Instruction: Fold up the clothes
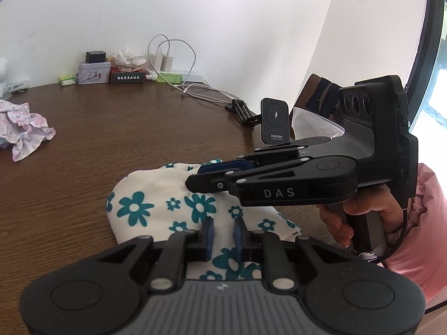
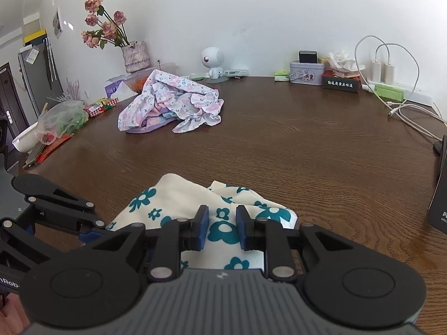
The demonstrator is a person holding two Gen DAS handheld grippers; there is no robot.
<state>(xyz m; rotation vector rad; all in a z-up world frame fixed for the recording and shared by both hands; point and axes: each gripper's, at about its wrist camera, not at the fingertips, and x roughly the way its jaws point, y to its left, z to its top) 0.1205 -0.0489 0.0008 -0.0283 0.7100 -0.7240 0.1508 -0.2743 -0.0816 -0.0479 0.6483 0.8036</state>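
A cream garment with teal flowers (image 1: 156,209) (image 2: 173,195) lies bunched on the brown wooden table (image 1: 125,125) (image 2: 307,153), close to its near edge. In the left wrist view my left gripper (image 1: 223,237) hovers over its near part. The blue pads stand a little apart and do not pinch the cloth showing in the gap. My right gripper (image 1: 201,178) (image 2: 222,231) comes in from the right, held by a hand (image 1: 335,217). Its tips are low over the garment's far side, and its pads are also slightly apart over a flat flower print. The left gripper (image 2: 96,227) shows at the right wrist view's lower left.
A crumpled pink floral garment (image 1: 22,125) (image 2: 173,106) lies further back on the left. A phone charger stand (image 1: 276,120) (image 2: 438,201) sits at the right edge. Cables (image 2: 405,109), a tin (image 1: 93,72), a vase (image 2: 135,55) and a plastic bag (image 2: 61,120) line the wall and the left edge.
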